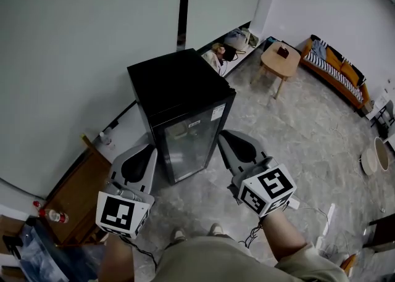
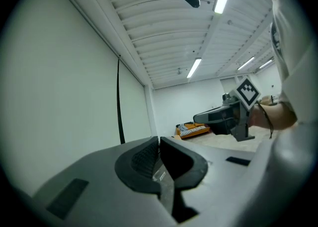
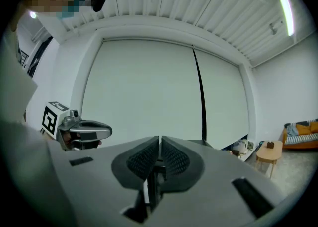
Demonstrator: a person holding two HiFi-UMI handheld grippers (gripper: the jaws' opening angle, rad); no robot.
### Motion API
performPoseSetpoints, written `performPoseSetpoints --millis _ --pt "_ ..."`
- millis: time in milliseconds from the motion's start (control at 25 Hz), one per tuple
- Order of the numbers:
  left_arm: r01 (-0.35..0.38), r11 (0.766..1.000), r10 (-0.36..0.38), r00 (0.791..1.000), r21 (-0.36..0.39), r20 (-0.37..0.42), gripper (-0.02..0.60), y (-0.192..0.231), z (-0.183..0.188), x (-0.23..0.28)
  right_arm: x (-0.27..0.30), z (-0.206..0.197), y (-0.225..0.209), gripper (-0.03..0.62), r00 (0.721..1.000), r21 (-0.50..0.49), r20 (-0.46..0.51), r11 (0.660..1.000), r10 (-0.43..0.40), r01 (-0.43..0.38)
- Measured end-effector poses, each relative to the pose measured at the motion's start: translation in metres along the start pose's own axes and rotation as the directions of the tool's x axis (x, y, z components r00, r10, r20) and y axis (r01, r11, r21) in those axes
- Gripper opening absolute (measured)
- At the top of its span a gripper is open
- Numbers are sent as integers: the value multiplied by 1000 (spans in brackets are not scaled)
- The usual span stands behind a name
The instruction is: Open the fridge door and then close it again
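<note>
A small black fridge (image 1: 179,99) with a glass door (image 1: 189,145) stands against the white wall, and the door is closed. In the head view my left gripper (image 1: 150,151) hangs in the air to the left of the door, apart from it, jaws shut on nothing. On the door's right side my right gripper (image 1: 226,137) is also held up, shut and empty. The left gripper view shows its own shut jaws (image 2: 159,140) and the right gripper (image 2: 198,118) across the room. In the right gripper view, the jaws (image 3: 160,140) meet with nothing between them.
A low wooden cabinet (image 1: 77,191) with a bottle (image 1: 52,215) stands left of the fridge. A round wooden side table (image 1: 281,60) and an orange sofa (image 1: 336,68) sit further off on the grey floor. Bags (image 1: 231,43) lie by the wall. Cables (image 1: 308,210) trail near my feet.
</note>
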State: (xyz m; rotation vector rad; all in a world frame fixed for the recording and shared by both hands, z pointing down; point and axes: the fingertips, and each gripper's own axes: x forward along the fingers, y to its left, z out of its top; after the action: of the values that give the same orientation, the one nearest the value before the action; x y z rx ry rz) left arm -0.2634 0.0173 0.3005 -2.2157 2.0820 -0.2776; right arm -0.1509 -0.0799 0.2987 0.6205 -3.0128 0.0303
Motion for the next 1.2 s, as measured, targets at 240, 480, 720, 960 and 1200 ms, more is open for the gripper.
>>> performPoseSetpoints --millis 240,480,720,960,1200 --pt "29 1000 -29 999 6 14 15 -39 16 13 -41 9 -19 9 1000 -44 18 999 2 -1" --pt "41 999 -41 999 -10 7 15 -71 18 23 -67 7 -38 9 1000 -13 23 1000 19 -18" --pt "50 998 -52 998 -34 -38 15 -102 4 36 -80 -7 -54 8 999 23 0 999 49 -49" --pt "35 998 -37 998 -44 -53 15 -118 1 45 -87 -17 -62 8 996 55 -12 994 93 -92" --pt "22 999 -24 998 -44 -64 15 -129 0 48 -92 -22 -66 8 993 65 -13 992 114 -113"
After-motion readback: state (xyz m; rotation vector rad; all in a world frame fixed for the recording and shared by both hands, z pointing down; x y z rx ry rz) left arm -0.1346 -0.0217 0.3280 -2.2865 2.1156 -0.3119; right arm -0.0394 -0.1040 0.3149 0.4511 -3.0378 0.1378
